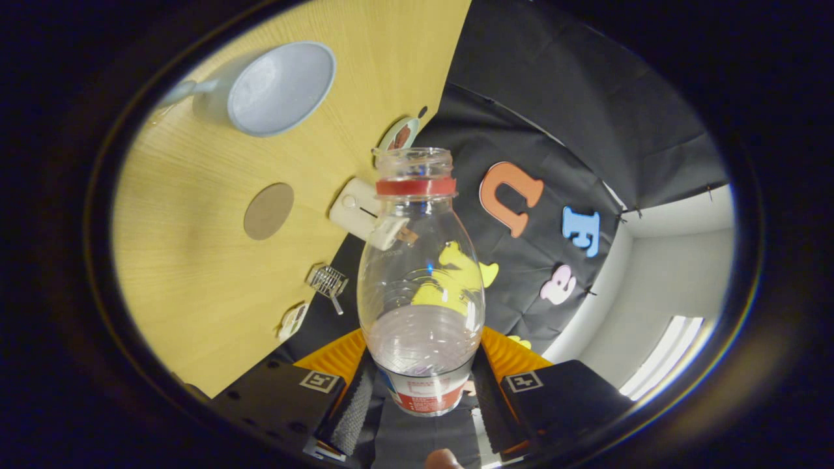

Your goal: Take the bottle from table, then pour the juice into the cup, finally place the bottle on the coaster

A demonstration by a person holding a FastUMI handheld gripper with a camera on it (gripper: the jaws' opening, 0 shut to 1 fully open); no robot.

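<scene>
Your gripper [422,384] is clamped on the bottle [420,280], both fingers pressing its lower body. The bottle is uncapped, lifted off the table [189,260]. Beyond its neck sits the cup [280,88]; the coaster [268,210] lies between cup and bottle.

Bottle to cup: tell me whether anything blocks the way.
Nothing visible does. The tool is shut on the bottle, tipped over the table; bare wood lies between its open mouth and the cup. The coaster sits off to the side.
</scene>
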